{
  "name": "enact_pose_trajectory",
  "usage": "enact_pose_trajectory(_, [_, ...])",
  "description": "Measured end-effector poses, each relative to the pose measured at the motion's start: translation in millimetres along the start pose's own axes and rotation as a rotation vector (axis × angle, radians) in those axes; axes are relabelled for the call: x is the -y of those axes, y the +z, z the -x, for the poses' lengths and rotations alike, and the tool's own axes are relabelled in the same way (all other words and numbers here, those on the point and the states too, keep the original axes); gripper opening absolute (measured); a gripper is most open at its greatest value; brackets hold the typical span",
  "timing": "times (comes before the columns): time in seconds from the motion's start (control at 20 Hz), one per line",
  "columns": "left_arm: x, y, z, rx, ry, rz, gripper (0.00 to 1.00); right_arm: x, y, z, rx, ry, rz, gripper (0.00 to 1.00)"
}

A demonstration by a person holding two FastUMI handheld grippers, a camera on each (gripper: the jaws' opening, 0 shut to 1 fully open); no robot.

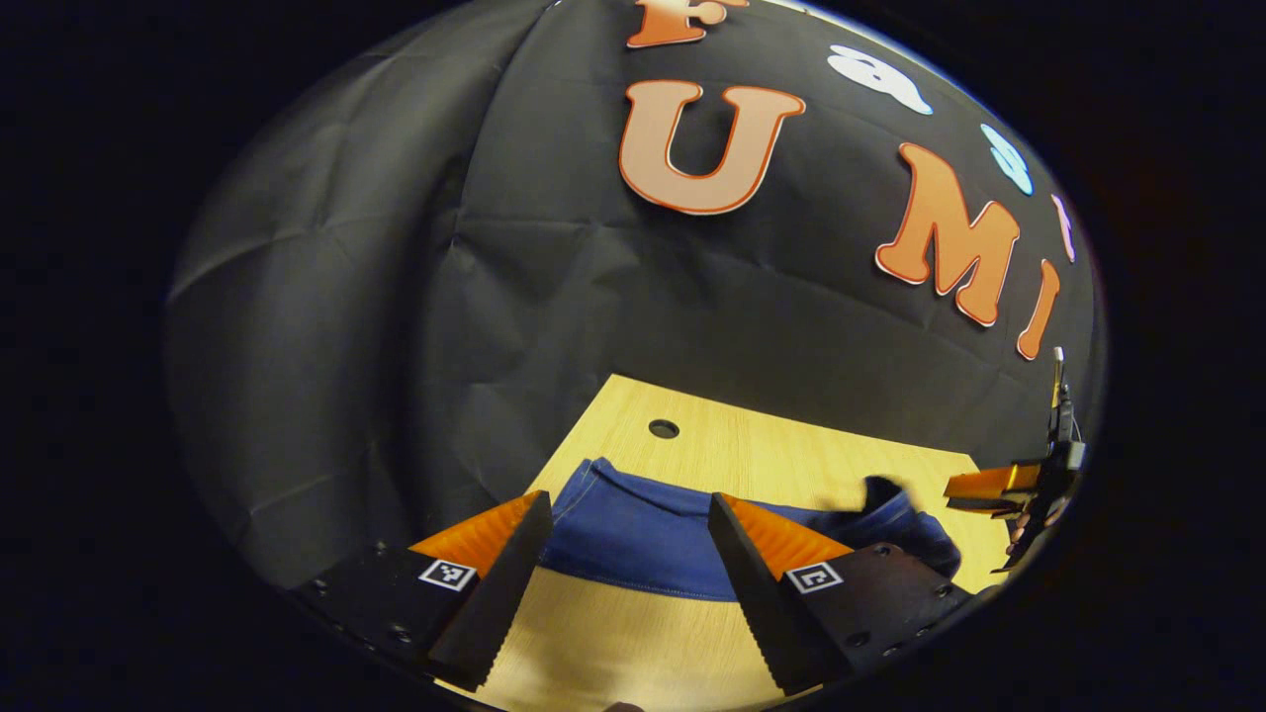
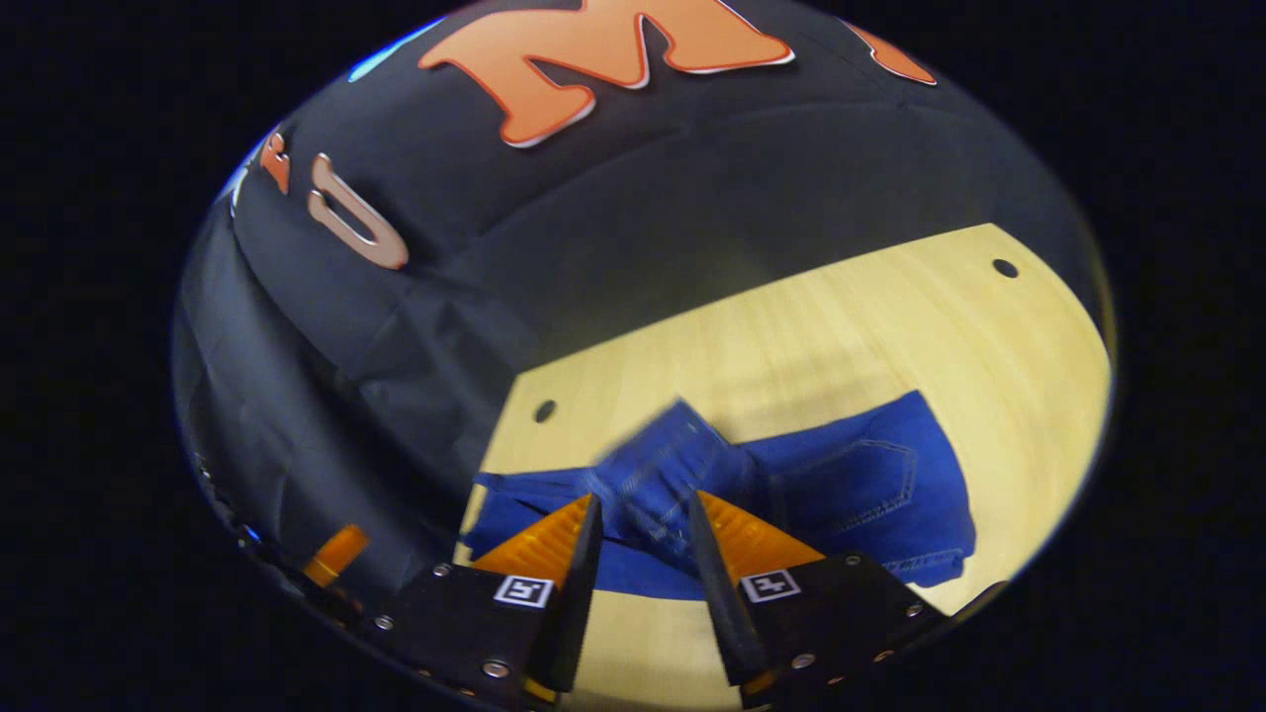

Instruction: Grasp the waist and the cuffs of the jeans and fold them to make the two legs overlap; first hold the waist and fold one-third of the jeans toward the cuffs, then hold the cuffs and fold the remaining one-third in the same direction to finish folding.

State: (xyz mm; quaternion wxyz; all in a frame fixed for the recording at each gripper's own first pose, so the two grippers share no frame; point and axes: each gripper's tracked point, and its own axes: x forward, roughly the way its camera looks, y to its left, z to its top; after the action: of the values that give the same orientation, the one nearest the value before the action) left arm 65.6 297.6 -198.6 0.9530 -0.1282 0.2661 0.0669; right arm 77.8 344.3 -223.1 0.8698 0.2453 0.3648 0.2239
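Observation:
Blue jeans (image 1: pixel 643 539) lie on the light wooden table (image 1: pixel 752 445), just beyond my left gripper (image 1: pixel 625 519), whose fingers stand wide open above the near edge of the cloth with nothing between them. In the right gripper view the jeans (image 2: pixel 860 494) spread to the right with a back pocket facing up. My right gripper (image 2: pixel 643 519) is shut on a raised, blurred fold of the jeans (image 2: pixel 658 465) lifted off the table. The right gripper (image 1: pixel 994 487) also shows at the far right of the left gripper view, next to a raised bump of cloth (image 1: pixel 885 494).
The table has small round holes (image 1: pixel 664 428) (image 2: pixel 1005 268) near its far corners. The black cloth wall stands close behind the table's back and side edges. Bare wood (image 2: pixel 890 326) lies beyond the jeans. The left gripper (image 2: pixel 336 554) shows at the lower left of the right gripper view.

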Motion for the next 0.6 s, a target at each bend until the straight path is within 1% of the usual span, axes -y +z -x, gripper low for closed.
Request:
enact_pose_trajectory(0.05, [-2.8, -5.1, -2.1, -0.019, -0.003, 0.020, 1.00, -4.2, 8.7, 5.0, 0.031, 0.002, 0.013, 0.60])
enact_pose_trajectory(0.1, [-4.7, -12.1, -5.8, -0.040, -0.013, 0.049, 0.98, -4.5, 16.1, 12.3, 0.052, -0.001, 0.037, 0.75])
enact_pose_trajectory(0.15, [-5.1, -20.0, -9.1, -0.069, -0.020, 0.083, 0.99, -2.0, 22.2, 18.4, 0.073, -0.019, 0.062, 0.83])
enact_pose_trajectory(0.2, [-4.8, -28.0, -13.8, -0.103, -0.031, 0.125, 0.97, 0.0, 28.9, 23.6, 0.094, -0.028, 0.080, 0.85])
enact_pose_trajectory(0.25, [-5.3, -38.5, -17.9, -0.144, -0.042, 0.168, 0.97, 2.0, 36.0, 30.9, 0.117, -0.046, 0.092, 0.89])
enact_pose_trajectory(0.3, [-8.0, -48.6, -24.0, -0.184, -0.045, 0.220, 0.98, 4.9, 44.8, 39.0, 0.146, -0.058, 0.099, 0.91])
enact_pose_trajectory(0.35, [-7.8, -57.5, -29.2, -0.219, -0.059, 0.279, 0.98, 10.3, 53.3, 45.8, 0.176, -0.079, 0.110, 0.93])
enact_pose_trajectory(0.45, [-14.8, -75.7, -40.2, -0.289, -0.067, 0.426, 0.98, 22.1, 70.8, 63.4, 0.232, -0.125, 0.137, 0.94])
enact_pose_trajectory(0.55, [-27.7, -91.6, -50.3, -0.337, -0.050, 0.555, 0.98, 36.3, 85.8, 82.7, 0.281, -0.174, 0.144, 0.95])
enact_pose_trajectory(0.6, [-36.1, -99.1, -54.1, -0.362, -0.036, 0.590, 0.98, 43.3, 93.8, 93.8, 0.304, -0.194, 0.138, 0.95])
